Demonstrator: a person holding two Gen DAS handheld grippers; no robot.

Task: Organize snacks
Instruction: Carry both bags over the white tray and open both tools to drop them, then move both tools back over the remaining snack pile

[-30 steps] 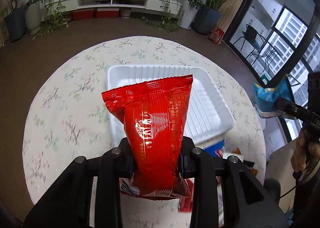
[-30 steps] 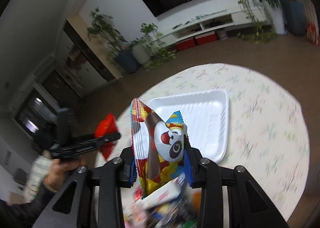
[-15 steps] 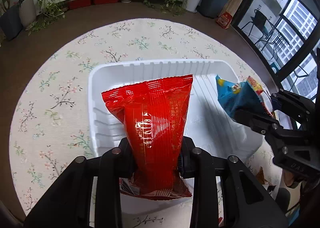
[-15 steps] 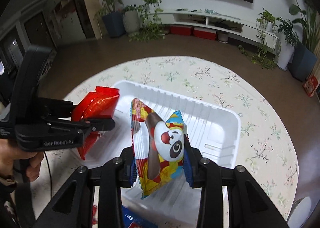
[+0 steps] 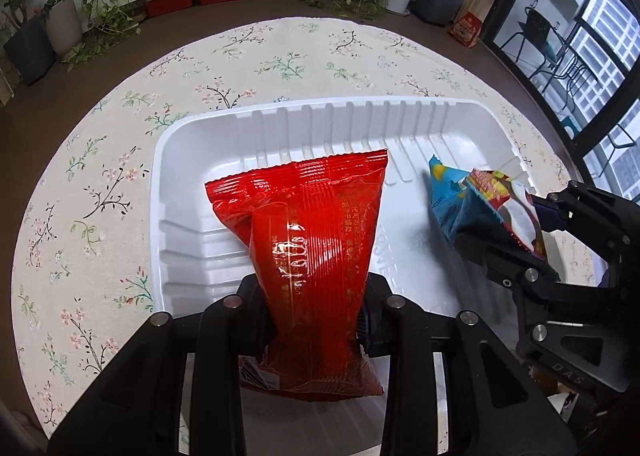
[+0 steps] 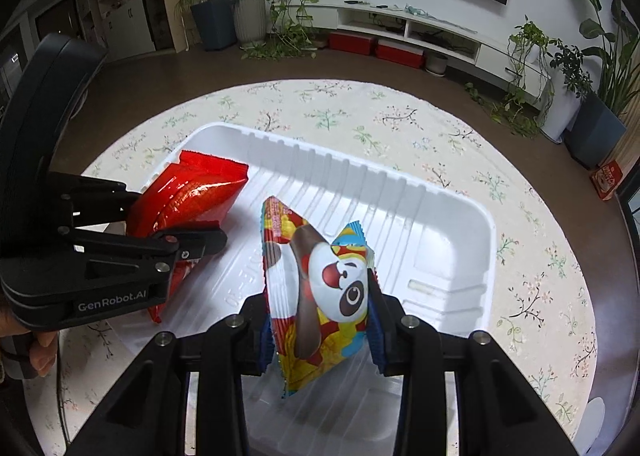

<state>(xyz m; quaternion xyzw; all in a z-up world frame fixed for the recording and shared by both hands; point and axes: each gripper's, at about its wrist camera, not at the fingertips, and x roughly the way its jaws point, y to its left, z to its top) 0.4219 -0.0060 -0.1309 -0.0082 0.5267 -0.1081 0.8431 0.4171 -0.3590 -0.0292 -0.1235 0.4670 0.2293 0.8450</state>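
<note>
1. While both hands hover over the white tray (image 5: 180, 159) on the floral tablecloth (image 5: 100, 183), we see the left gripper (image 5: 312, 292) pinching a red snack bag (image 5: 308, 240) above the tray's left half.
2. We see the right gripper (image 6: 320, 312) clamped on a cartoon-dog snack bag (image 6: 320, 284), held over the tray's middle.

Round table (image 5: 100, 159) under a cream floral cloth (image 6: 440, 123) that covers the whole top; one white ribbed plastic tray (image 5: 280, 123) sits directly on it, near the middle, long side across.
</note>
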